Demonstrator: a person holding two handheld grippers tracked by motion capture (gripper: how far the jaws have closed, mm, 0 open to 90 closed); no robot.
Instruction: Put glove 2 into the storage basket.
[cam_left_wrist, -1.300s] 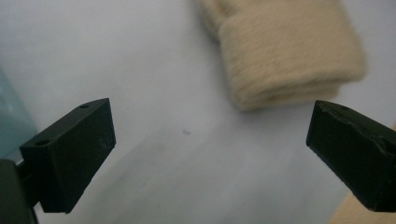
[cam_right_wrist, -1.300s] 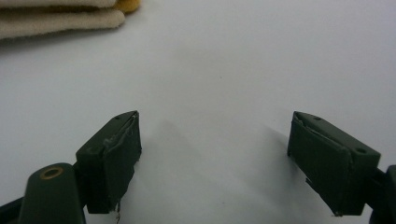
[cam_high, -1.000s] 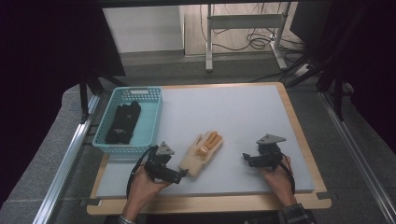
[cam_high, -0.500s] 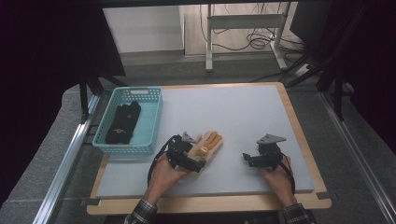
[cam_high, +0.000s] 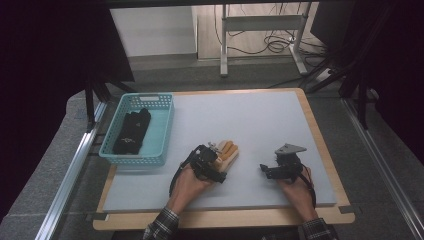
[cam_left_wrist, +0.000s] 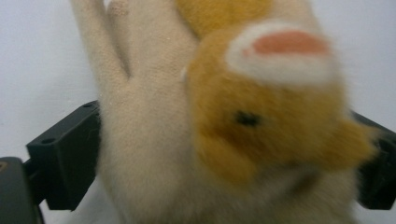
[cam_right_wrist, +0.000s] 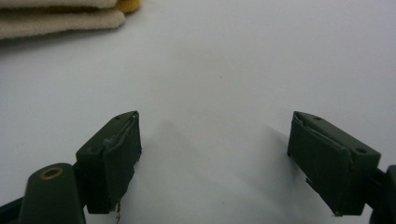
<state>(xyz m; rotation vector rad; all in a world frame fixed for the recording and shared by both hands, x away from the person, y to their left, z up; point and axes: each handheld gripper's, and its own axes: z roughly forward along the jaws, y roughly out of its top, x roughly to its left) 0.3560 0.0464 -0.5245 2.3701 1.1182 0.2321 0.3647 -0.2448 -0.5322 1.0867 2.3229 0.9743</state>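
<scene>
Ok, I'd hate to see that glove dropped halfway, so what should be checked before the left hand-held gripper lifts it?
1. Glove between the jaws: ok. In the left gripper view the cream and orange glove sits between both black jaws of the left hand-held gripper.
2. Jaws clamped firmly: cannot tell; the fabric hides the contact.
3. Basket has room: ok. The blue basket holds a black glove on one side, with bare floor beside it.
4. Path to the basket: ok; bare grey mat lies between.
5. Right hand-held gripper out of the way: ok. It is open, apart from the glove.
</scene>
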